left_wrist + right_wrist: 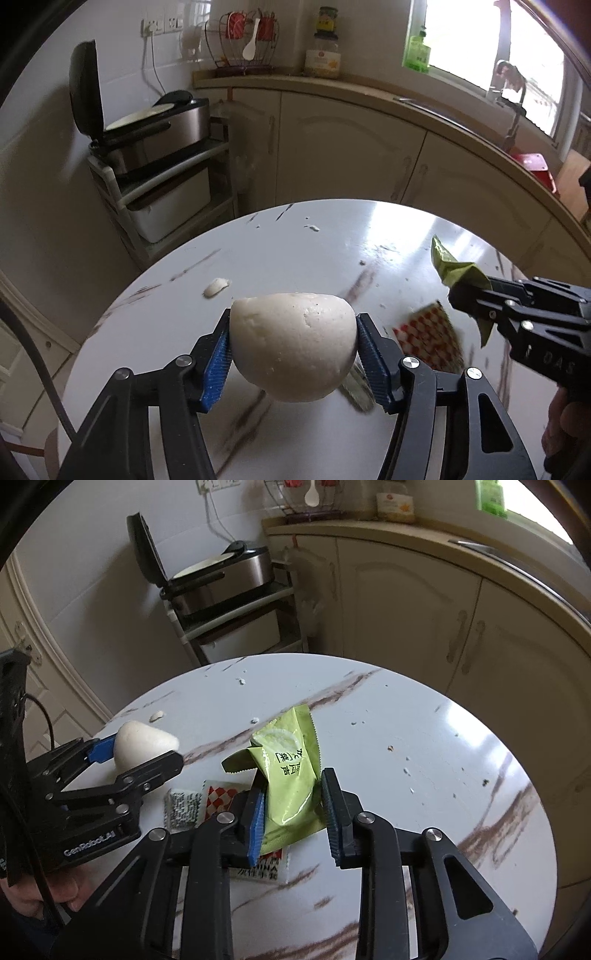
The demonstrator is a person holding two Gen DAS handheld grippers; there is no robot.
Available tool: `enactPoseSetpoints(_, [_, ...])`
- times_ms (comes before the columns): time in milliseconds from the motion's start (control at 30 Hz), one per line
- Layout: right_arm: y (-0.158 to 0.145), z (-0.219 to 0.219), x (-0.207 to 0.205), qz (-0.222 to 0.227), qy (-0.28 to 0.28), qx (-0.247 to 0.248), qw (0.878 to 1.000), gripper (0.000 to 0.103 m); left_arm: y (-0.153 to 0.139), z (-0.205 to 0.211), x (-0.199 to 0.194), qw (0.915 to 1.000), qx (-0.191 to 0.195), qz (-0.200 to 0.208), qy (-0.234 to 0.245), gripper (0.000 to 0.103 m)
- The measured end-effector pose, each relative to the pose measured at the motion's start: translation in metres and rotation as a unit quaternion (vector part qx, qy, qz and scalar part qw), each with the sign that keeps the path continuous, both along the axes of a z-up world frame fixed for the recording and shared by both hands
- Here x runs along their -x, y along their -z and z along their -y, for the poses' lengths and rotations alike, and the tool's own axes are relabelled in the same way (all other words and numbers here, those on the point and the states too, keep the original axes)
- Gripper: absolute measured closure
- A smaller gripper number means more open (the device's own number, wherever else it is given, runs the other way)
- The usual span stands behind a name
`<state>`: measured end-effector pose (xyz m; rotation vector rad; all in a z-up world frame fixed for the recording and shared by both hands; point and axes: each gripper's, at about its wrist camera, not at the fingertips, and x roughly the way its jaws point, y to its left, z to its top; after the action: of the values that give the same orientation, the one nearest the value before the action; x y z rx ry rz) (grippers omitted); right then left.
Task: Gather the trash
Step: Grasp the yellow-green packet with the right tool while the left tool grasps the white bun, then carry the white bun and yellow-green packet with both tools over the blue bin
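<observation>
White steamed bun (291, 347) clamped in left gripper (293, 354) above marble table (332, 236). Right gripper (293, 808) pinches green wrapper (291, 775), right of bun.

You are working in a home kitchen; cream cabinets (332, 147) run under a curved counter (369, 88) with a sink (424, 105) by the window (491, 40); an open cooker (147, 125), probably for rice, sits on a shelf rack (166, 192); a dish rack (245, 40) holds bowls.

"GenRobot_AI" – on left tool (147, 755) body; Chinese print – green wrapper (291, 775), unreadable here.
</observation>
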<state>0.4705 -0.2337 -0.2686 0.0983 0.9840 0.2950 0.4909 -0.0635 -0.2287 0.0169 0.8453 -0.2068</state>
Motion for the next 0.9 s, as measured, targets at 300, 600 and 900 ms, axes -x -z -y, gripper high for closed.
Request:
enactPoseSetpoints(300, [-0.011, 0.016, 0.037, -0.003, 0.014, -0.013, 1.000, 0.092, -0.017, -0.003, 0.063, 0.9998, -0.003, 0.017, 0.009, 0.045])
enactPoseSetpoints(600, [-0.012, 0.039, 0.084, -0.005, 0.032, -0.035, 0.999, 0.092, -0.038, 0.017, 0.137, 0.9993, -0.002, 0.025, 0.027, 0.045])
enactPoseSetpoints(900, [-0.034, 0.072, 0.144, 0.024, 0.060, -0.050, 0.997, 0.092, -0.064, 0.054, 0.202, 0.9960, 0.005, 0.042, 0.078, 0.045])
